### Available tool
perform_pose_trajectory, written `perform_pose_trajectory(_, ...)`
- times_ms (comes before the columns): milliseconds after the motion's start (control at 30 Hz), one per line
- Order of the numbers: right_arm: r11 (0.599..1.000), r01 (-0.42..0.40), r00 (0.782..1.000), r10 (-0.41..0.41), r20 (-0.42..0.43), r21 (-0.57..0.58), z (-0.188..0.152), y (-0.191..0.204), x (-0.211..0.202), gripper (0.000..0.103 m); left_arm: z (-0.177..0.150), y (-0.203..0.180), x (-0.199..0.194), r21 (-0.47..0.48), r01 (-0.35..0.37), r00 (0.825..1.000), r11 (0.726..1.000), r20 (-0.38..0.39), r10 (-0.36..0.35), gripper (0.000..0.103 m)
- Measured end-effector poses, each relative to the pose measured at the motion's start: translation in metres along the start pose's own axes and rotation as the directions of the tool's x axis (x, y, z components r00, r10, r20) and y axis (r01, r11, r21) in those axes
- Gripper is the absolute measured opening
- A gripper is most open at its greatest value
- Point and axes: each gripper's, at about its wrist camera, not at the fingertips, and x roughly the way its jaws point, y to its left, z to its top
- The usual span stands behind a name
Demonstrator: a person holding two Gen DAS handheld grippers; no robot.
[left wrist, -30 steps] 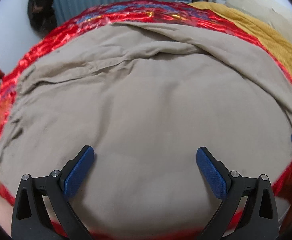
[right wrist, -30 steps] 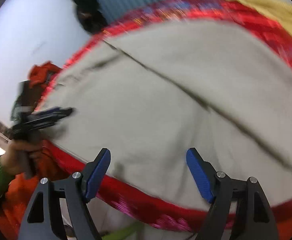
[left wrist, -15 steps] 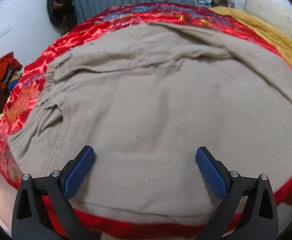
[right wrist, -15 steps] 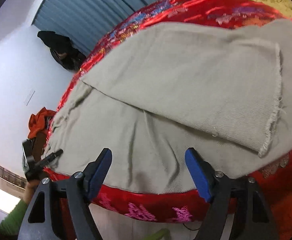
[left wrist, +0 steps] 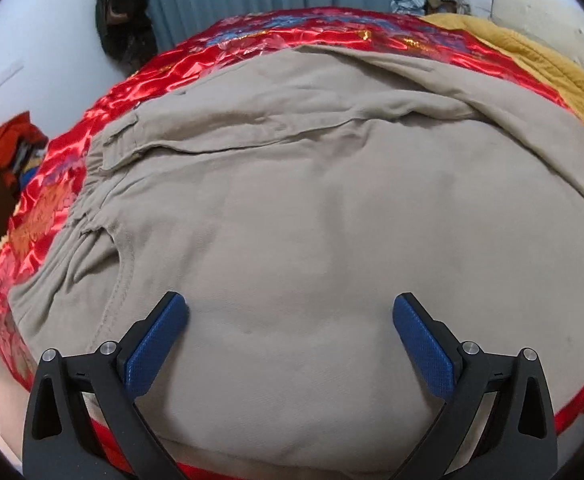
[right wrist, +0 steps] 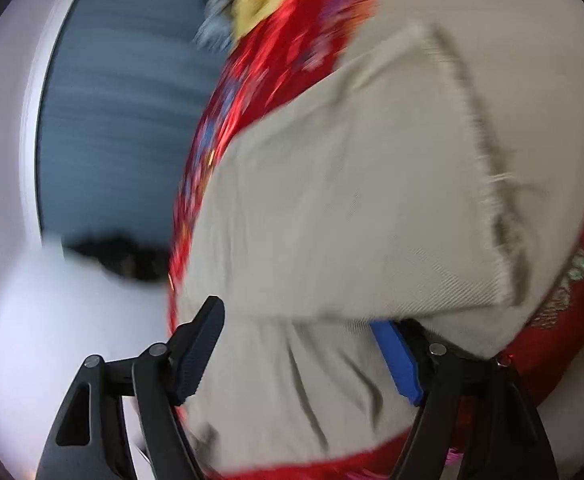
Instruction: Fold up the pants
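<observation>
I am holding my left claw (left wrist: 289, 316) released above the seat of the khaki pants (left wrist: 332, 220), which are lying spread on the red satin bedspread (left wrist: 139, 80) of the bed, one leg doubled over the other so the fold can go on. My right claw (right wrist: 298, 340), also spread wide, is tilting in at the frayed hem end (right wrist: 492, 184); cloth is lying between its fingers, likely ready for a pinch. That view is blurred.
</observation>
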Motion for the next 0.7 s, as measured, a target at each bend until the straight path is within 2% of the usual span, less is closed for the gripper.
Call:
perform_pose_trajectory(33,0.999,0.033,0.999,-0.033,0.013,0.022,0.001,-0.001,0.005,0.056,0.003,0.004,-0.003,-0.019,0.017,1.0,1.0,-0.008,-0.017,0.102)
perform_pose_trajectory(100,0.989,0.141,0.99,-0.141,0.014,-0.034,0.004,0.006,0.013,0.003,0.01,0.012,-0.012,-0.069,0.069,0.997,0.995,-0.01,-0.07,0.102)
perform_pose_trajectory(167,0.982,0.135,0.991,-0.133,0.027,-0.134,0.007,0.027,0.011,0.003,0.027,0.024,-0.028,-0.148,0.17,0.985,0.974,0.028,-0.167,0.102)
perform_pose_trajectory(233,0.959,0.07,0.997,-0.057,0.053,-0.275,0.009,0.069,-0.005,0.003,0.047,0.033,-0.038,-0.207,0.243,0.97,0.948,0.067,-0.234,0.102)
perform_pose_trajectory(333,0.894,-0.052,0.995,0.082,0.049,-0.446,0.01,0.134,-0.039,0.003,0.086,0.042,-0.037,-0.287,0.356,0.935,0.89,0.11,-0.338,0.102)
perform_pose_trajectory(367,0.871,-0.096,0.991,0.129,0.037,-0.482,0.009,0.152,-0.052,0.003,0.097,0.043,-0.033,-0.311,0.392,0.92,0.866,0.12,-0.374,0.102)
perform_pose_trajectory(400,0.835,-0.143,0.983,0.181,0.02,-0.532,0.006,0.175,-0.068,0.003,0.112,0.043,-0.026,-0.346,0.438,0.898,0.83,0.133,-0.419,0.102)
perform_pose_trajectory(467,0.775,-0.195,0.971,0.237,-0.01,-0.601,-0.002,0.198,-0.095,0.003,0.13,0.042,-0.012,-0.392,0.493,0.867,0.777,0.145,-0.478,0.102)
perform_pose_trajectory(500,0.751,-0.212,0.967,0.255,-0.021,-0.626,-0.01,0.204,-0.105,0.003,0.137,0.041,-0.006,-0.411,0.507,0.857,0.757,0.152,-0.492,0.102)
perform_pose_trajectory(600,0.673,-0.236,0.958,0.28,-0.054,-0.701,-0.026,0.217,-0.137,0.003,0.157,0.042,0.016,-0.472,0.57,0.81,0.673,0.184,-0.557,0.102)
perform_pose_trajectory(633,0.657,-0.245,0.956,0.284,-0.067,-0.713,-0.032,0.215,-0.147,0.003,0.159,0.043,0.021,-0.488,0.576,0.803,0.656,0.184,-0.567,0.102)
perform_pose_trajectory(700,0.638,-0.26,0.953,0.29,-0.086,-0.725,-0.033,0.21,-0.168,0.003,0.161,0.044,0.033,-0.525,0.57,0.799,0.632,0.172,-0.577,0.102)
